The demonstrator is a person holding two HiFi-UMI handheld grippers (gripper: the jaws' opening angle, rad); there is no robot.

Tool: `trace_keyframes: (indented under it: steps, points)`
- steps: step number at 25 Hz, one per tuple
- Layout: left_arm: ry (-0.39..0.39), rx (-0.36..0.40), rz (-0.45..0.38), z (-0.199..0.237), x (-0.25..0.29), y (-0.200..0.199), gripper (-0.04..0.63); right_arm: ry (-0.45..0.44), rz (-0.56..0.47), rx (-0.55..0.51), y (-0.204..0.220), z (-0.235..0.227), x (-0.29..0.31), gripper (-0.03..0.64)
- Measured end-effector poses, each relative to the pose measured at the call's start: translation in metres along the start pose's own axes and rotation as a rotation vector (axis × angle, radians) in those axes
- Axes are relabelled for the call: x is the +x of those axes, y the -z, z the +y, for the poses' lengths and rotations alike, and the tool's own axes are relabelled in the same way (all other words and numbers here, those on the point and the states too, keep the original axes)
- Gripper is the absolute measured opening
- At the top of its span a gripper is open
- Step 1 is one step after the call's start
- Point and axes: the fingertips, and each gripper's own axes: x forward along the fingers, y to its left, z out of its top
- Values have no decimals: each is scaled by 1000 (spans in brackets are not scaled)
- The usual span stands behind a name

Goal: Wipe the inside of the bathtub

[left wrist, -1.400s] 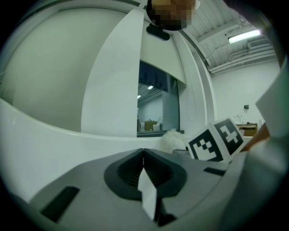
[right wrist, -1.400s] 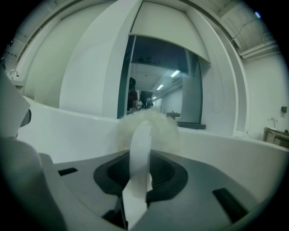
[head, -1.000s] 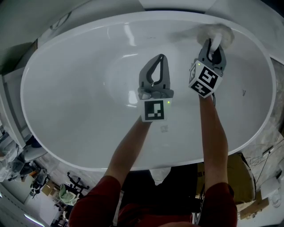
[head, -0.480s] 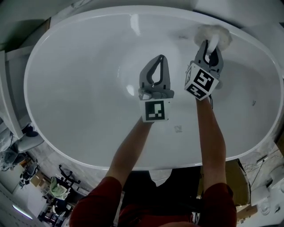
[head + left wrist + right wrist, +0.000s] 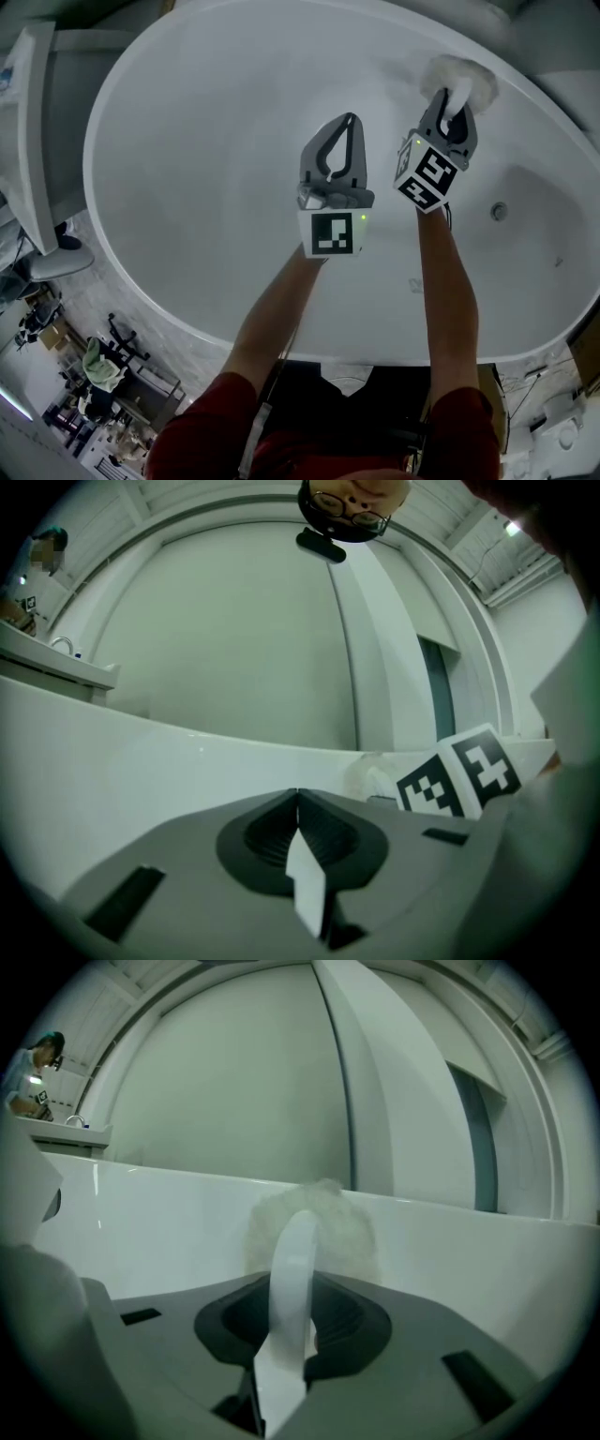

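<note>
Right gripper [image 5: 449,97] clamping duster [image 5: 461,75], maybe touching bathtub [image 5: 187,169]

Bathtub [image 5: 197,178]: white, oval, glossy. Seen from above, most of the frame was filled by it, with the long axis laid from upper left to lower right. The interior was noted as smooth and bare, with soft highlights on the walls. A small round fitting [image 5: 499,212] was noted on the inner surface at right of frame.

Wiper: a fluffy white pad [image 5: 461,77] carried on a flat white handle [image 5: 289,1279]. The pad was pressed against the tub's inner wall just below the rim, upper right of frame. The handle was clamped edge-on between the jaws of the right gripper [image 5: 447,105] and was curved up into the pad.
</note>
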Motion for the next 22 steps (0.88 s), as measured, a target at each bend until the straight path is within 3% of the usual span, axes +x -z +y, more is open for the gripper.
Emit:
trace_keyframes:
  steps: [7,22]
  points:
    - [-87,-28,12,96,-17,6,15,-74,-8,-51,-13,105,10,92]
    - [-200,-57,19,221,-41,10,15,-215,-19,-79,-30,259,20,95]
